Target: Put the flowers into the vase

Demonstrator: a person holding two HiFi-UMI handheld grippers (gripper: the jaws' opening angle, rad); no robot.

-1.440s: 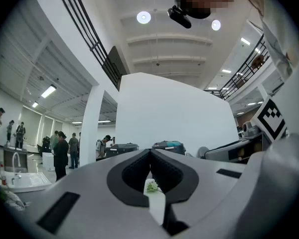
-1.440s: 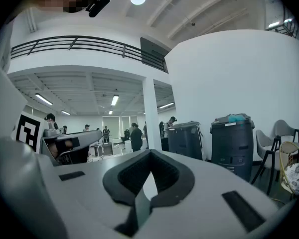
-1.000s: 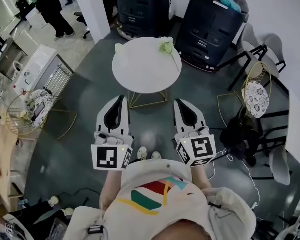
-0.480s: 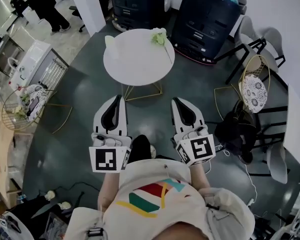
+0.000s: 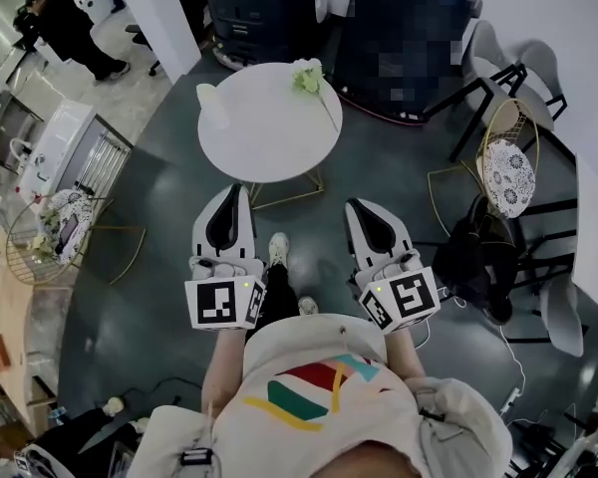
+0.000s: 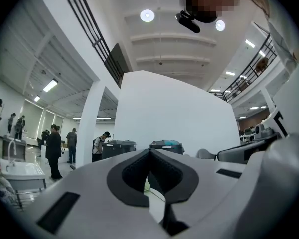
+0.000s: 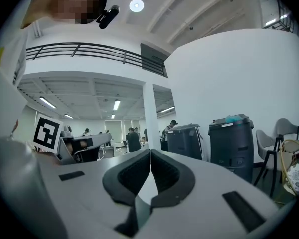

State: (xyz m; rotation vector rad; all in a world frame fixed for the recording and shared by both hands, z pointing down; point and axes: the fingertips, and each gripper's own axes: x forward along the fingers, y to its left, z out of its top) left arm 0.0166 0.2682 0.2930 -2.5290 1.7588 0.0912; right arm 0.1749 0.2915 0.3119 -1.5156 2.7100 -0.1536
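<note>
Both grippers are shut with nothing held: the left gripper (image 5: 238, 191) shows its jaws met at the tips in its own view, and the right gripper (image 5: 355, 205) shows the same. The flower (image 5: 310, 78) lies on its side at the upper right edge of the round white tabletop (image 5: 269, 142), in the upper middle of the head view, with its thin stem (image 5: 329, 110) trailing toward the lower right. The pale vase (image 5: 211, 106) stands upright at the left edge of the same tabletop, well apart from the flower. The flower is judged to be very light and soft, with a bloom (image 5: 306, 72) that is easily crushed and a stem that is likely to bend. Hold is best taken on the stem, partway along and clear of the bloom, with a gentle pinch low against the tabletop. The vase looks light and could be tipped, so steadying may be needed. The two grippers are held level and side by side in the middle of the frame, above the dark floor (image 5: 159, 267), pointed toward the tabletop but well short of it.
</note>
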